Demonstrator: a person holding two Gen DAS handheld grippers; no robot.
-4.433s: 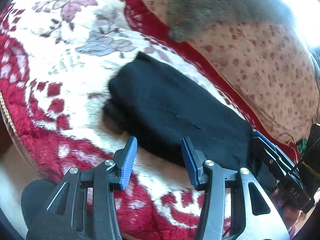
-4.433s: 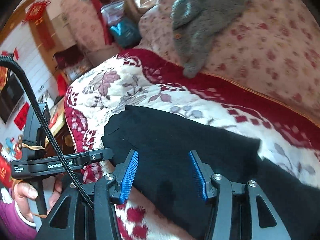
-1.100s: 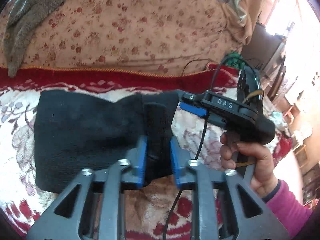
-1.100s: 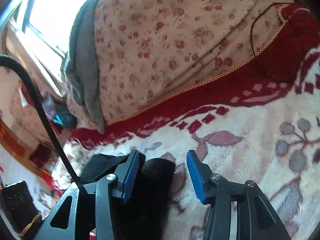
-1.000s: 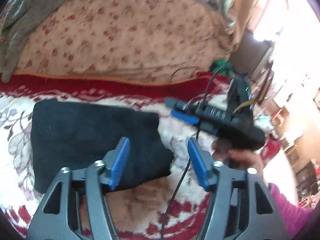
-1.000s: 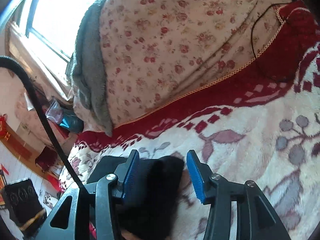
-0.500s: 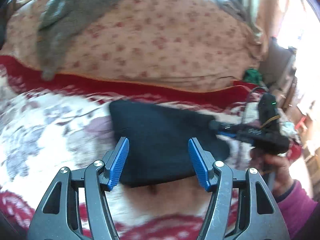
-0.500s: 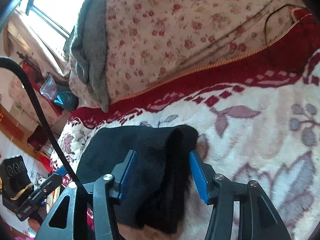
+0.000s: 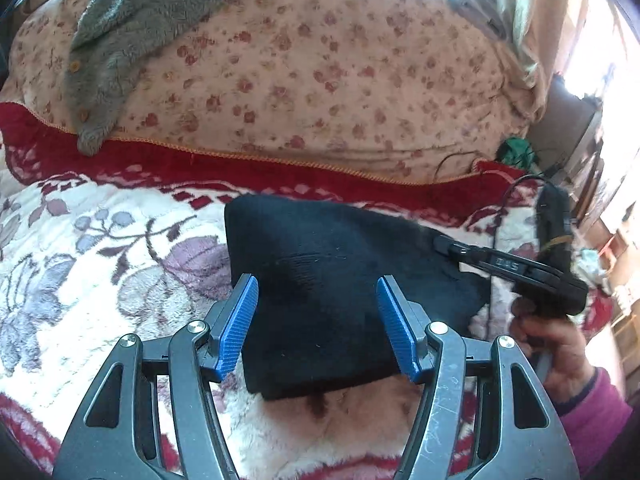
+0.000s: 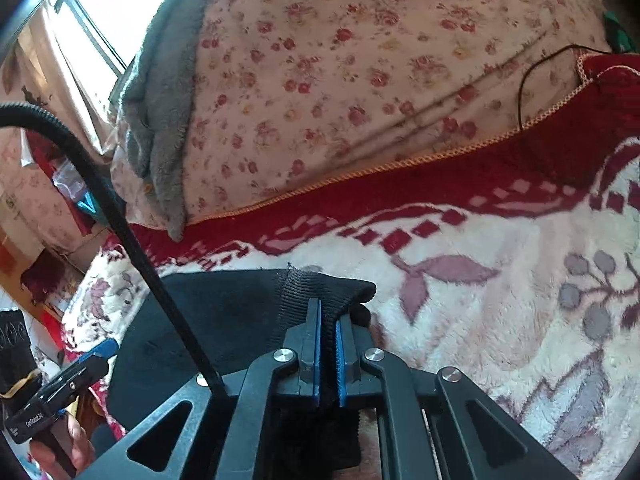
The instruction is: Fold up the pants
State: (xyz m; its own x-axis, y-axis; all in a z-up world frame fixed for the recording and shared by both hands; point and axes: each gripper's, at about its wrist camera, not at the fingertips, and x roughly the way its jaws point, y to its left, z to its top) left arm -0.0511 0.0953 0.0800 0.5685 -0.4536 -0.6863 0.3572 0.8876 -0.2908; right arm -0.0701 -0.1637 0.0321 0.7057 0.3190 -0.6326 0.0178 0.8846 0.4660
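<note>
Left gripper [image 9: 316, 322]: we hold its jaws spread wide, gripping nothing; the blue pads [image 9: 236, 324] stand on either side of the near end of the pants, above the cloth.
Right gripper [image 10: 328, 344]: we have its jaws pressed nearly together on a ribbed black edge of the pants, which bunches up just ahead of the tips.
Pants [image 9: 332, 280]: black, folded into a thick pad lying on the blanket; in the left view they stretch from between the jaws forward and off to the right, where the right gripper [image 9: 508, 268] meets their far corner.
Pants, right view [image 10: 240, 320]: the folded pad spreads to the left of the jaws, and the pinched edge rises at the tips.
Blanket [image 9: 100, 264]: fluffy white with purple flowers and a red border, lying under the pants and on both sides of the jaws.
Quilt [image 9: 320, 72]: pink with small red flowers, heaped well ahead of the jaws, beyond the red border.
Grey garment [image 9: 132, 24]: fleecy, draped over the quilt, ahead and to the left of the left jaws.
Right hand [image 9: 556, 344]: we see it in a pink sleeve, to the right of the left jaws, around the right gripper's handle.
Left gripper, right view [image 10: 60, 392]: low at the left edge, beside the pants.
</note>
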